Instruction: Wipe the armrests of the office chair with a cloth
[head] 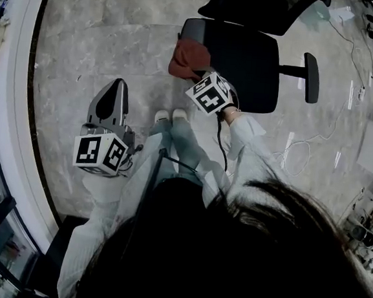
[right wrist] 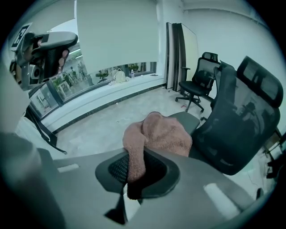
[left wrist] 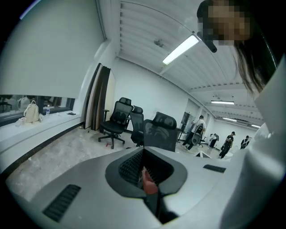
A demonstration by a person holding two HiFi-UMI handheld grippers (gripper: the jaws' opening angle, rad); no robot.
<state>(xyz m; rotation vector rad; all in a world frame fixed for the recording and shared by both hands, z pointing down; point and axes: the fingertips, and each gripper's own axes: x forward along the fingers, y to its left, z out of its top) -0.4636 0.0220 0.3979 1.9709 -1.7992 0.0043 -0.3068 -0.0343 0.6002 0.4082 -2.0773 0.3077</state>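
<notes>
Pinching the cloth at the chair's 9 o'clock side (head view), the right gripper holds it, while the left gripper, jaws together, hangs at 7 o'clock.

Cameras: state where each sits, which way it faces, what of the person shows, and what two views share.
Head view: on the head, steeply down at the chair; hair, sleeves, shoes, left gripper, right gripper show.
Left gripper view: on that gripper, along shut jaws toward other chairs; hair, sleeve at right.
Right gripper view: on that gripper, over the clamped cloth toward the chair; left gripper shows upper left.
Shared: head and right gripper views both show cloth and chair.
</notes>
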